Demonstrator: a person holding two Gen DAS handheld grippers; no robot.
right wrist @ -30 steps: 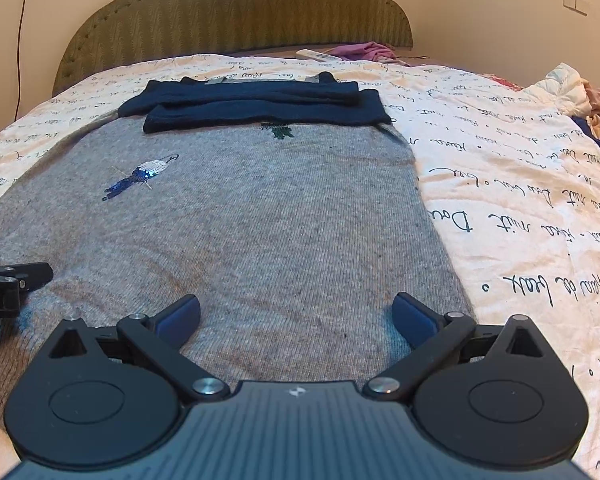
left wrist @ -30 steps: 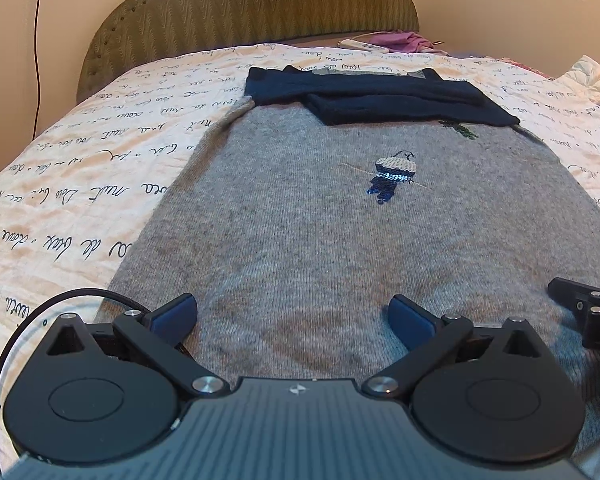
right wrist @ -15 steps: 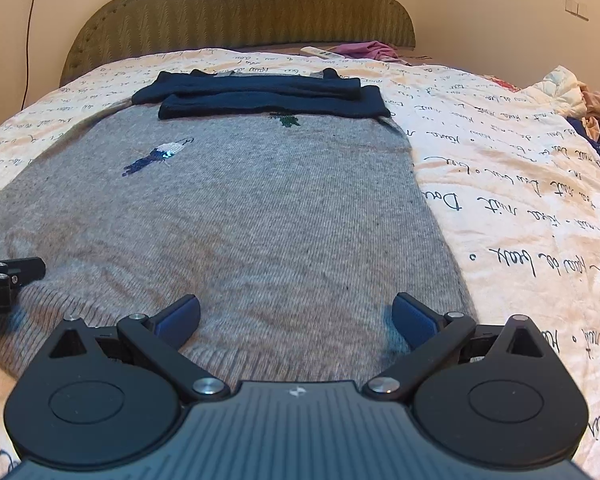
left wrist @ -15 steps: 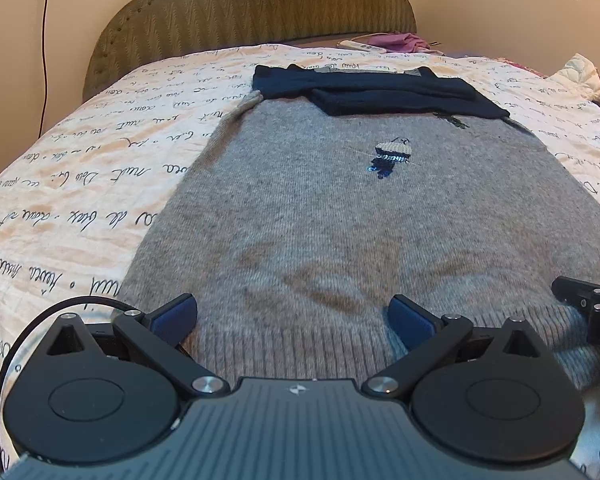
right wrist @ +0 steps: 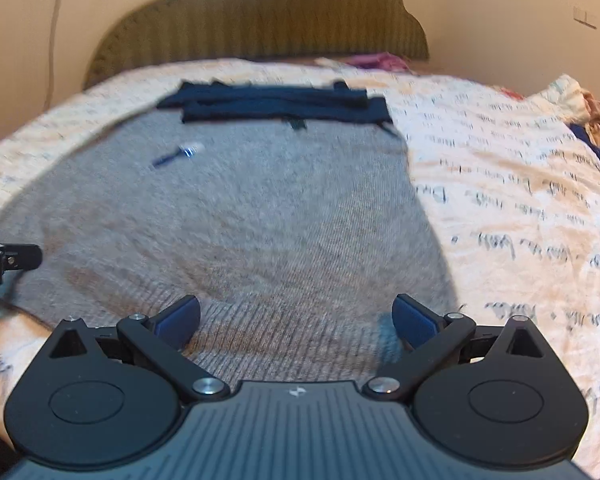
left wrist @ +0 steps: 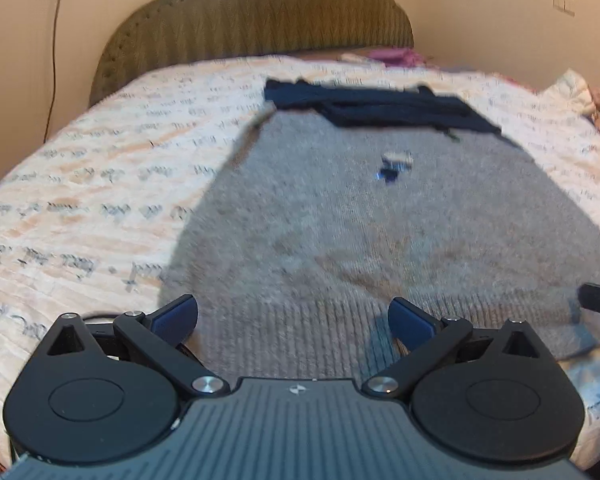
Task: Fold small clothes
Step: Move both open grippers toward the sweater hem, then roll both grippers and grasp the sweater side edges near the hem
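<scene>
A grey knit sweater [left wrist: 372, 220] lies flat on the bed, its dark navy sleeves [left wrist: 380, 106] folded across the far end and a small blue emblem [left wrist: 394, 164] on it. It also shows in the right wrist view [right wrist: 228, 216]. My left gripper [left wrist: 294, 318] is open, its pads over the ribbed hem near the sweater's left corner. My right gripper [right wrist: 296, 318] is open over the hem near the right corner. Each gripper's tip shows at the edge of the other's view. Both views are blurred.
The bedspread [left wrist: 80, 208] is cream with dark script. A green padded headboard [left wrist: 256, 20] stands at the far end. Crumpled clothes [right wrist: 592, 112] lie at the far right. A purple item [right wrist: 376, 60] lies by the headboard.
Both grippers have pulled back toward the near end of the sweater; the ribbed hem now lies between their pads. Both stay open.
</scene>
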